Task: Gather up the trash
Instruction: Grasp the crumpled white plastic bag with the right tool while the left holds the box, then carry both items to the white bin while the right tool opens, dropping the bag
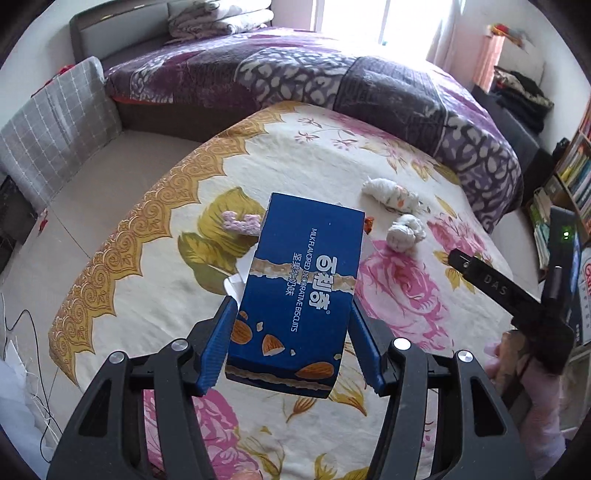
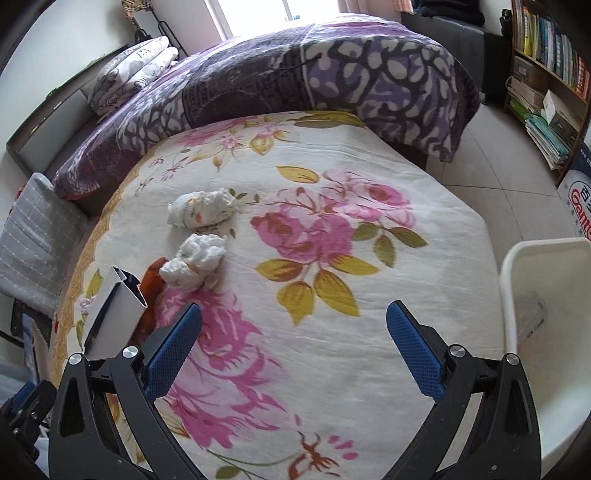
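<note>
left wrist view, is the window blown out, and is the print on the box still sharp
Left wrist view: window is blown out white, print on the biscuit box stays sharp. Right wrist view: window also overexposed; fisheye bends the bed edge.

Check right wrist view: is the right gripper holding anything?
No. The right gripper has its blue pads spread wide over the floral bedspread, nothing between them.
</note>
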Demonstrator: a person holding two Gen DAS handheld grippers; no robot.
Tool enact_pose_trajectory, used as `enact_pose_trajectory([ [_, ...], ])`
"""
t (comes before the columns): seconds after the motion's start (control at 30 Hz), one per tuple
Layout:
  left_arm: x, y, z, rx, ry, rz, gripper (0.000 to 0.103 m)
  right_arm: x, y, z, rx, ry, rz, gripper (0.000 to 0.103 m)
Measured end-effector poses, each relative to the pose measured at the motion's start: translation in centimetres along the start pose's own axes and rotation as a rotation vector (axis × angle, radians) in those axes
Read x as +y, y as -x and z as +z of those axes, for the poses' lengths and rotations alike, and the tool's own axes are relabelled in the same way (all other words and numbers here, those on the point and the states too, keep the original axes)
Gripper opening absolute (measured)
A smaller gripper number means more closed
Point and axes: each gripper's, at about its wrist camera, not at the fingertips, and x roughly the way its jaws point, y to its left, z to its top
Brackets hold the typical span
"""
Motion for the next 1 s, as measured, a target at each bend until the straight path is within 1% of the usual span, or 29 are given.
enact_pose_trajectory([
  [0.07,1.2,0.0,0.3,0.01,0.035,0.001,0.059,1.6,-0.9,0.4,-0.009,0.048,0.015,0.096],
  [0.13,2.1,-0.1,0.5,0.019,0.063,-0.002,0.059,3.6,-1.8,0.7,-0.028,0.131,0.027,0.096],
  [0.27,3.4,-0.2,0.6,0.024,0.087,-0.01,0.059,6.0,-3.6,1.3,-0.037,0.262,0.001,0.096],
  [0.47,4.5,-0.6,0.7,0.044,0.113,-0.026,0.059,7.0,-5.6,1.7,-0.005,0.319,-0.021,0.095],
  [0.5,4.6,-0.7,0.8,0.046,0.117,-0.025,0.059,6.9,-5.8,1.7,-0.001,0.316,-0.016,0.092],
  [0.53,4.7,-0.7,0.8,0.045,0.12,-0.023,0.059,6.7,-6.1,1.6,0.003,0.31,-0.014,0.087],
  [0.6,4.7,-0.8,0.8,0.042,0.125,-0.018,0.059,6.0,-6.4,1.8,0.037,0.275,0.029,0.045],
  [0.63,4.7,-0.8,0.7,0.039,0.127,-0.014,0.059,5.8,-6.3,1.9,0.031,0.264,0.036,0.045],
  [0.77,4.8,-0.5,0.8,0.018,0.138,-0.002,0.059,5.3,-4.6,1.9,-0.019,0.235,0.015,0.044],
  [0.9,4.5,0.2,1.0,-0.026,0.13,0.016,0.058,5.2,-1.6,1.9,-0.071,0.234,0.001,0.044],
  [1.0,4.1,0.7,1.2,-0.047,0.122,0.002,0.058,5.1,0.5,2.0,-0.105,0.243,-0.012,0.044],
])
